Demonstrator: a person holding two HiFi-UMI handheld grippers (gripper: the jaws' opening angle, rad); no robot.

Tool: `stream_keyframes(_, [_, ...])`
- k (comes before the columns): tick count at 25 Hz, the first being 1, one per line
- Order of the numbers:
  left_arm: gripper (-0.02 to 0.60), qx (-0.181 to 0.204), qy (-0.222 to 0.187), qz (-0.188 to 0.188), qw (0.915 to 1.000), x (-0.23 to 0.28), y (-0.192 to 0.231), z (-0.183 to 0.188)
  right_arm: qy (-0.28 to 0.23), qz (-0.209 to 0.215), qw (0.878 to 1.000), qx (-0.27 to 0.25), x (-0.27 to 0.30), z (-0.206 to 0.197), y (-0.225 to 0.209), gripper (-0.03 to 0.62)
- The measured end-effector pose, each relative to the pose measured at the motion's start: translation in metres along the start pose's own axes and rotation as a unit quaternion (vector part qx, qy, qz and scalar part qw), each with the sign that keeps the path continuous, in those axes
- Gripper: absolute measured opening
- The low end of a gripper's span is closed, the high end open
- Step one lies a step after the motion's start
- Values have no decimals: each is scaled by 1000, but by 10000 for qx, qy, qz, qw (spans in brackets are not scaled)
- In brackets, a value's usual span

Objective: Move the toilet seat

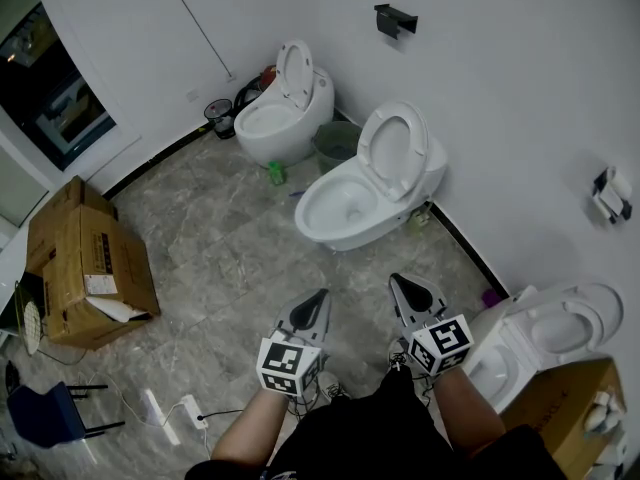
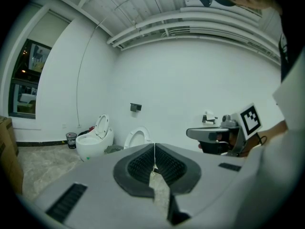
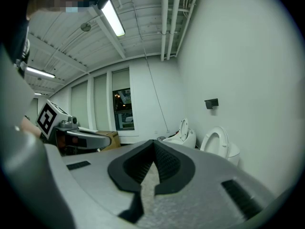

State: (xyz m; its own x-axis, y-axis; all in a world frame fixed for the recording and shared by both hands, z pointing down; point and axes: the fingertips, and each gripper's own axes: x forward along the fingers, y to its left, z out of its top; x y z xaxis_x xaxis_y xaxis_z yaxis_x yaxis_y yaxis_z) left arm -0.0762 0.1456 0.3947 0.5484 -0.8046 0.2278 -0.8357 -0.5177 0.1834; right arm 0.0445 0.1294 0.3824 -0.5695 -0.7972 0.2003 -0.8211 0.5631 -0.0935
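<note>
Three white toilets stand along the wall. The middle toilet (image 1: 345,208) has its seat (image 1: 393,150) raised upright; that seat also shows in the left gripper view (image 2: 137,138) and the right gripper view (image 3: 217,141). The far toilet (image 1: 278,118) and the near right toilet (image 1: 525,343) have their seats up too. My left gripper (image 1: 318,299) (image 2: 154,145) and right gripper (image 1: 398,281) (image 3: 153,141) hover side by side over the floor, short of the middle toilet. Both are shut with nothing between the jaws.
Cardboard boxes (image 1: 85,268) sit at the left, another box (image 1: 580,418) at the bottom right. A blue chair (image 1: 45,413) and a power strip (image 1: 170,408) lie near my feet. A green bin (image 1: 336,144) and a green bottle (image 1: 276,173) stand between the toilets.
</note>
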Motion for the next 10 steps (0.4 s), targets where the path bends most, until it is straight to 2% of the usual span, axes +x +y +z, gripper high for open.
stream_keyframes(10, [6,30,4,-32,10000,-2,2,-3,13,3,10000,-50,1,1,2,5])
